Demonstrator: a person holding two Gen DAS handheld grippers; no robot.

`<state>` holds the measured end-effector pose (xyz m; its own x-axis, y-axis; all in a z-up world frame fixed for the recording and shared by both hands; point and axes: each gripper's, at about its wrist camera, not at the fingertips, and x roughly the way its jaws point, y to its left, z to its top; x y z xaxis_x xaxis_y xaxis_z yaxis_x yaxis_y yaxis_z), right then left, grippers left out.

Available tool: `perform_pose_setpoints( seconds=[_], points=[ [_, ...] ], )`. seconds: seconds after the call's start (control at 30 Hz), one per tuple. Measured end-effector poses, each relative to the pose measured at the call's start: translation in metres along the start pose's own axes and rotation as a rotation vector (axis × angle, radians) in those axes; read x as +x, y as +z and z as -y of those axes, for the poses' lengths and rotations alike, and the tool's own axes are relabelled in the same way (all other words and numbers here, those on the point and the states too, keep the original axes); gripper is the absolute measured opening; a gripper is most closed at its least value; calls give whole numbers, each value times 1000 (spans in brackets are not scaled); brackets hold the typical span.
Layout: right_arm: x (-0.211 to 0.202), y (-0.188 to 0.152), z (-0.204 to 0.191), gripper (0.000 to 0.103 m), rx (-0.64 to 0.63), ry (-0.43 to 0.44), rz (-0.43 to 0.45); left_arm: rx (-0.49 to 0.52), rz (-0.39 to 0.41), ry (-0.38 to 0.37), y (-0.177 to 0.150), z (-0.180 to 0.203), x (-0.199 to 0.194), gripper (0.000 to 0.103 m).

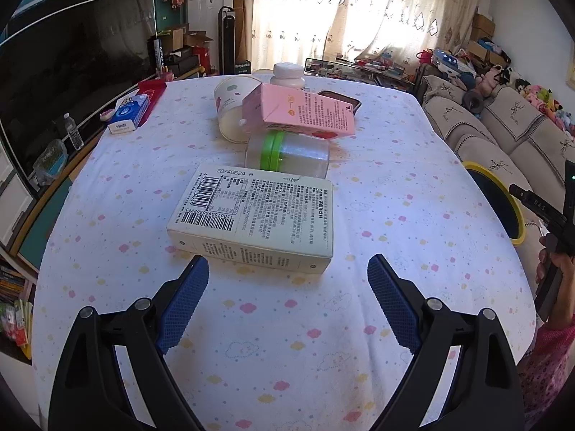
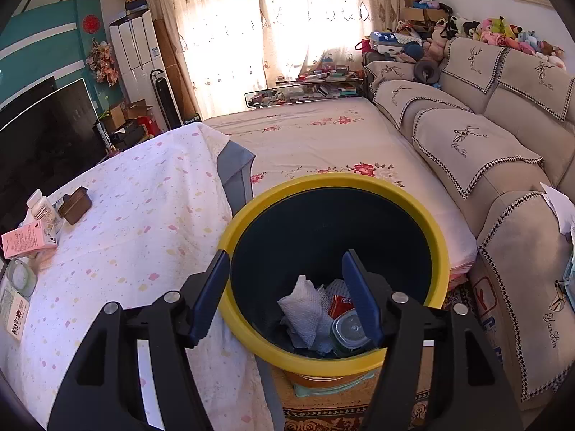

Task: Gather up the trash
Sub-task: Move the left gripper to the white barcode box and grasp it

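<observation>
At frame centre of the left wrist view, a cream drink carton [image 1: 251, 217] lies flat on the cloud-print tablecloth [image 1: 287, 323]. The left gripper [image 1: 287, 269] hovers just below it, jaws spread wide, holding nothing. The right gripper [image 2: 285, 264], wide open and empty, hangs over the yellow-rimmed trash bin [image 2: 440, 251] holding crumpled tissue [image 2: 305, 309].

Cream carton [image 1: 251, 215] flat on table; pink carton [image 1: 298, 111] tilted atop clear jar [image 1: 287, 156]; yellow-rimmed bin [image 2: 334, 186] holds tissue [image 2: 303, 309].
</observation>
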<state>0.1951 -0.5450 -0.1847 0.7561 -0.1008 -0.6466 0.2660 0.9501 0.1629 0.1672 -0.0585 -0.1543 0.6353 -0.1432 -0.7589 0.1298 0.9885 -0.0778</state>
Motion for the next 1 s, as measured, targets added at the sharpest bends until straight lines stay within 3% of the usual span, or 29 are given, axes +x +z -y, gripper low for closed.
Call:
perform_pose_setpoints(
  seconds=[0.2,0.5,0.67,0.93,1.0],
  points=[
    [-11,0,-22,65,-32,47,20,1,-9,-34,8,8,6,89],
    [-24,4,-40,66,-64,78,37,-30,-58,84,8,1,33,89],
    [-25,4,-44,66,-62,95,38,-77,-84,124,-3,-31,30,89],
    [-28,7,-52,66,-76,111,43,-201,-93,282,-18,-105,18,88],
    [-30,9,-55,66,-80,113,45,-234,-80,279,-16,-113,12,86]
  ],
)
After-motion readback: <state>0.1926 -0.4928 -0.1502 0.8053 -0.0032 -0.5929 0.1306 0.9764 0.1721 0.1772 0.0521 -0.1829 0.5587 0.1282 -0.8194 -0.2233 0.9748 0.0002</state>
